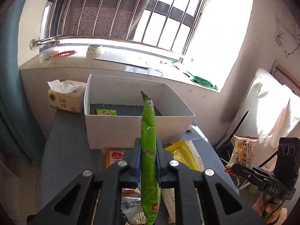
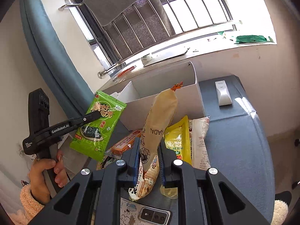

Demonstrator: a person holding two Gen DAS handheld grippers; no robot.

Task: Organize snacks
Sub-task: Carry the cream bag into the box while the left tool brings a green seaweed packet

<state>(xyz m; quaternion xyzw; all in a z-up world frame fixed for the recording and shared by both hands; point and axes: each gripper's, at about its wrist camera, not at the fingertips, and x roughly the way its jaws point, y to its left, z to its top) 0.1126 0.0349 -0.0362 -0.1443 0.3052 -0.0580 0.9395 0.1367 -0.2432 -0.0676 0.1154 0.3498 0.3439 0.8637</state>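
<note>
Left gripper [image 1: 148, 155] is closed on a green seaweed snack packet [image 1: 149, 131], pinched edge-on near its middle and held above the counter [image 1: 61, 150], short of the white cardboard box [image 1: 131, 129]. Right gripper [image 2: 149, 159] is likewise closed on a cream corn-cake packet [image 2: 159, 120], held upright off to the right of the box. One small green packet [image 1: 106, 112] already lies on the box floor; an orange packet [image 1: 114, 157], a yellow packet [image 1: 180, 153] and a white packet [image 2: 199, 140] remain on the counter in front of it. Judgement: the step in hand is delivery into the box. Recommended: carry each packet fully over the near wall before opening the gripper, lower it close to the floor, and release one at a time so the grippers do not crowd. Risk noted: the green packet's tall top edge may catch the near wall if brought in low.
</note>
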